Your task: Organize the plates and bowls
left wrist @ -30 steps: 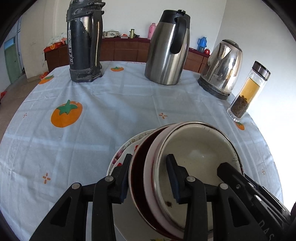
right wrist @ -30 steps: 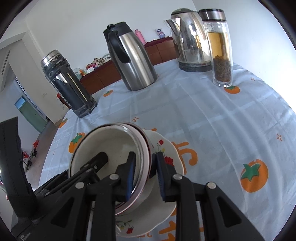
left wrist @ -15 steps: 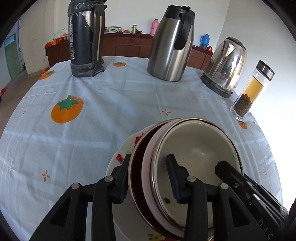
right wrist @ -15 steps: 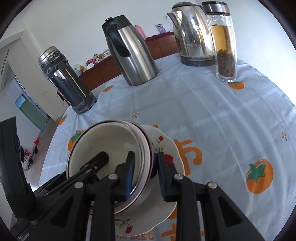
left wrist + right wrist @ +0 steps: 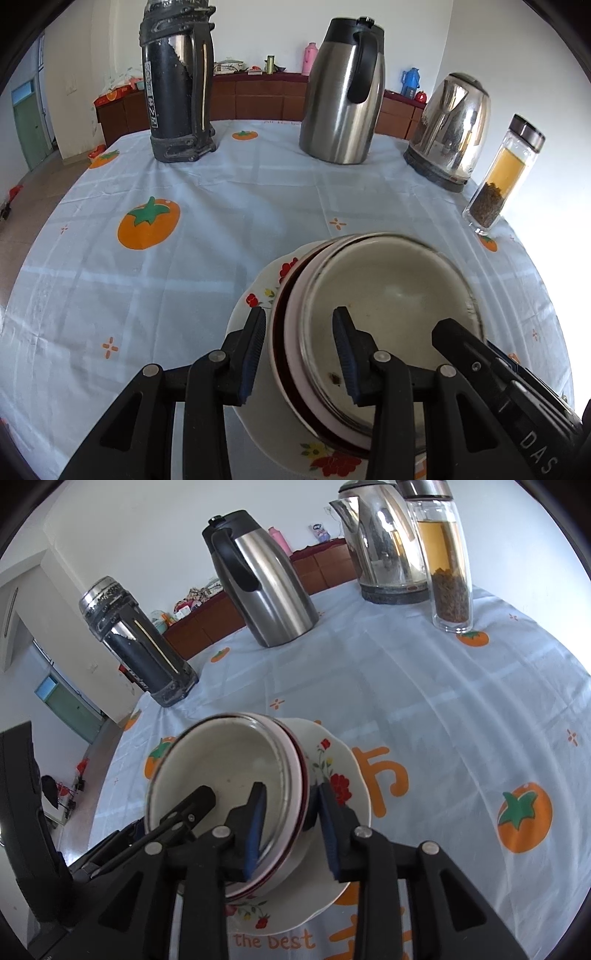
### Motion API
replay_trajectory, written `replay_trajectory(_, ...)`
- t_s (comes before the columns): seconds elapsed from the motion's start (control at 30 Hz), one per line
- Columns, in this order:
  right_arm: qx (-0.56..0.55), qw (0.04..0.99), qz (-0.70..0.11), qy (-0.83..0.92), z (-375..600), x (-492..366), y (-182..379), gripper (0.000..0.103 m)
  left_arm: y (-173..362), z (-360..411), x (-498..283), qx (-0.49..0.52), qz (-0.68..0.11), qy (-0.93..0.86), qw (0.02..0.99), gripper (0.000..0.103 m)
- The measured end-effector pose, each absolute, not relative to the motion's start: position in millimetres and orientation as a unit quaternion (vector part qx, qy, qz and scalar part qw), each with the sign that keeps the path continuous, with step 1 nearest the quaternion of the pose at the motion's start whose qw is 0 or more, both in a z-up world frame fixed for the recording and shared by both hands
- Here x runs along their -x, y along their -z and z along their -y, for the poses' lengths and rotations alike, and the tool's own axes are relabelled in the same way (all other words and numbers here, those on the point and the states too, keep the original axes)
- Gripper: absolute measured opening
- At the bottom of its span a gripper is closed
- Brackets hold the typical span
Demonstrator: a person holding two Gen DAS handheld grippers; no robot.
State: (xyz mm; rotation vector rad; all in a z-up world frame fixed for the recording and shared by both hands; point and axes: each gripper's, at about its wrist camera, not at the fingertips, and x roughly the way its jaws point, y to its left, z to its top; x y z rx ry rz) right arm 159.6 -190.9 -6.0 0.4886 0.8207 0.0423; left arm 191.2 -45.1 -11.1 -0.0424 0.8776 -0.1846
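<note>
Bowls tilted, mouths toward grippers

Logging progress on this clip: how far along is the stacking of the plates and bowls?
Nearly done. The nested white and dark-red rimmed bowls already sit on the flower-printed white plate. In hand: the right gripper is opening around their rim, while the left gripper straddles the opposite rim. Left: release and withdraw both.

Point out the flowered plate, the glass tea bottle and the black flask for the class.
flowered plate (image 5: 334, 771): right wrist view, bare rim beside the red flowers.
glass tea bottle (image 5: 499, 182): left wrist view, its glass body.
black flask (image 5: 171, 92): left wrist view, its dark body.
</note>
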Motion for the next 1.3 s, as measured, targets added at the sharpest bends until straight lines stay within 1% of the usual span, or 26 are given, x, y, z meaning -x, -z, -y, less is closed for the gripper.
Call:
replay_trajectory(0.07, -0.234, 0.891, -0.388, -0.021, 190, -154, 2, 0.034, 8, 45, -188, 0.021, -0.420, 0.090, 0.903, 0.042)
replay_trajectory(0.4, -0.235, 0.910, -0.340, -0.030, 190, -133, -10, 0.035, -1, 43, -170, 0.025, -0.387, 0.093, 0.917, 0.044)
replay_trajectory(0.6, -0.228, 0.926, -0.300, -0.023, 190, -117, -14, 0.035, -9, 45, -156, 0.006, -0.345, 0.078, 0.935, 0.051)
replay_trajectory(0.7, -0.233, 0.932, -0.278, -0.020, 191, -108, -14, 0.040, -10, 44, -150, 0.000, -0.329, 0.071, 0.941, 0.052)
replay_trajectory(0.83, -0.235, 0.937, -0.260, -0.018, 191, -100, -15, 0.058, -8, 44, -143, -0.008, -0.318, 0.070, 0.946, 0.060)
replay_trajectory(0.93, -0.213, 0.945, -0.247, -0.012, 186, -95, -18, 0.058, -6, 51, -137, -0.028, -0.307, 0.068, 0.949, 0.060)
replay_trajectory(1.03, -0.214, 0.948, -0.233, -0.015, 185, -89, -20, 0.058, -4, 56, -133, -0.044, -0.298, 0.061, 0.951, 0.060)
replay_trajectory(1.13, -0.210, 0.951, -0.228, -0.014, 185, -85, -20, 0.059, -3, 53, -130, -0.035, -0.295, 0.061, 0.953, 0.061)
replay_trajectory(1.3, -0.211, 0.953, -0.218, -0.014, 189, -78, -17, 0.062, -4, 48, -123, -0.026, -0.281, 0.056, 0.958, 0.065)
